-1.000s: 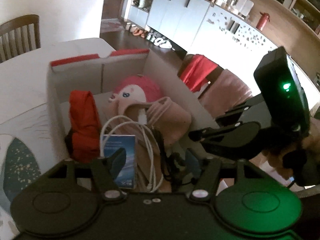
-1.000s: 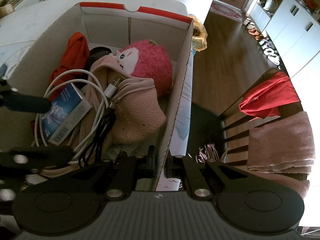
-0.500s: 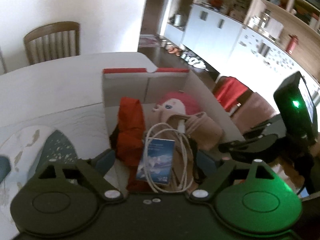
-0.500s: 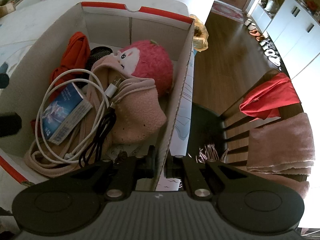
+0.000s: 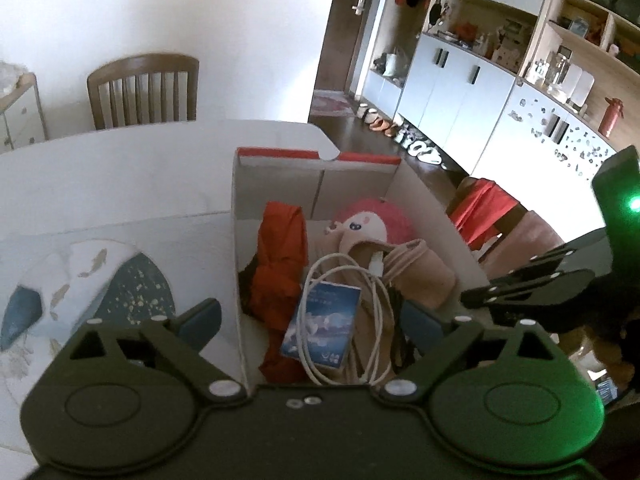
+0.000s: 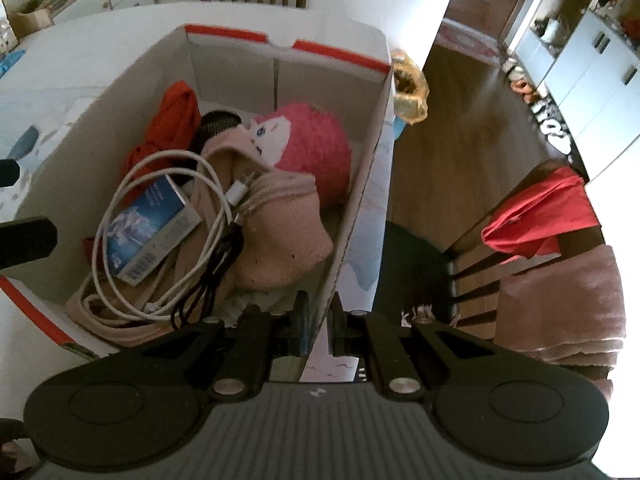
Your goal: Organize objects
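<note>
Holding the left gripper (image 5: 306,310) above the near-left corner of the cardboard box (image 5: 276,156), fingers released and just now spreading wider, pressing on nothing. Hanging one finger (image 5: 200,314) outside the box over the white surface (image 5: 120,176) and the other inside it, with the box's left wall and a small blue carton (image 5: 320,320) showing between them, untouched. Clenching the right gripper (image 6: 318,312) on the near end of the box's right wall, one finger inside and one outside, pinching the cardboard between them. Standing open-topped on the surface close to its right edge, and carrying a jumble. Lying toward the near left, the blue carton inside the loops of a white cable (image 5: 376,280). Trailing just right of it, a black cable (image 6: 216,264), over a pale pink cloth (image 5: 424,272). Sitting at the far right, a pink plush toy (image 5: 372,220). Slumping along the left wall, an orange-red cloth (image 5: 280,248). Standing to the right, off the surface, a chair draped with a red garment (image 6: 540,212).
</note>
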